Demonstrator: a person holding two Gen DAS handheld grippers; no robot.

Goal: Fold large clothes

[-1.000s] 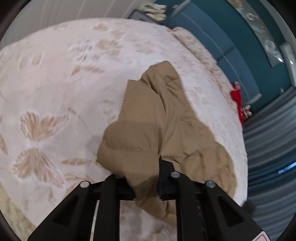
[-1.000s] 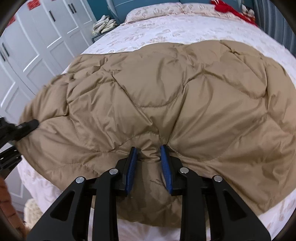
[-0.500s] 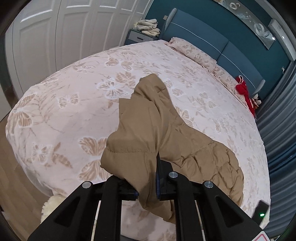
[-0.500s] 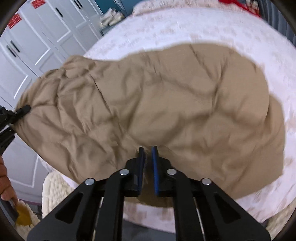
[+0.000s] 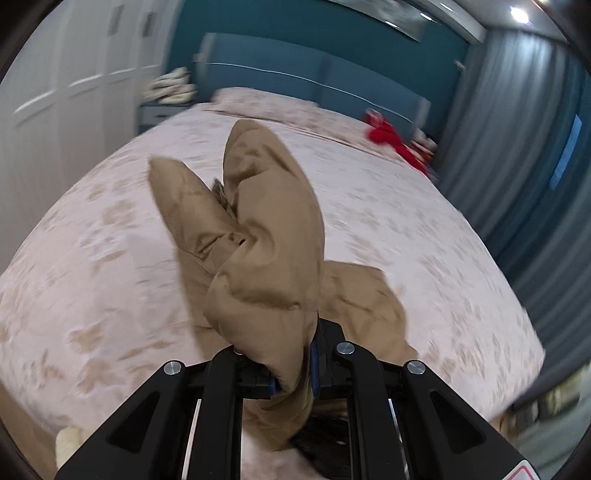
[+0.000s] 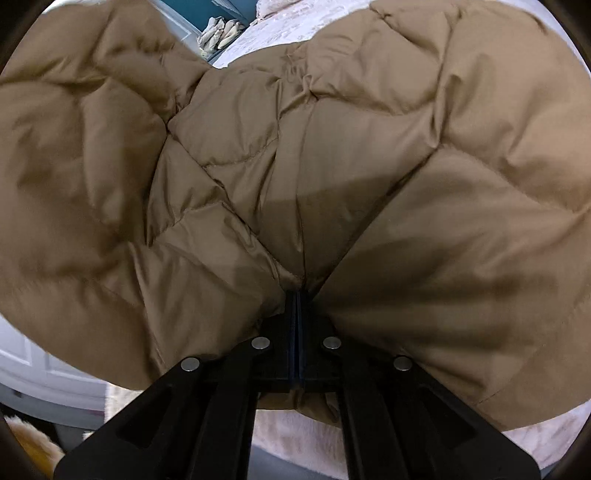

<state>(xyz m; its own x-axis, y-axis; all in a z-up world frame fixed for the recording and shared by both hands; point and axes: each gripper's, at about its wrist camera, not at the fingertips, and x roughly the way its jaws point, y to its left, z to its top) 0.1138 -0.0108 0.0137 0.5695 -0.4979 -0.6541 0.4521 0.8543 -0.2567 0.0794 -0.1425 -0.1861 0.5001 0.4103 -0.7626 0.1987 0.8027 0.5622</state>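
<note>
Lifting tan jacket (image 5: 266, 236) higher off bed (image 5: 110, 258) than before, both jaws clamped

Left wrist view: above bed (image 5: 424, 229) foot, facing headboard (image 5: 314, 88), jacket (image 5: 266, 236) near lens. Right wrist view: pressed close to jacket (image 6: 295, 166), fabric filling frame. Shared: jacket, bed, nightstand pile (image 6: 221, 31).

Teal wall (image 5: 258, 33), grey curtains (image 5: 517, 155)
</note>
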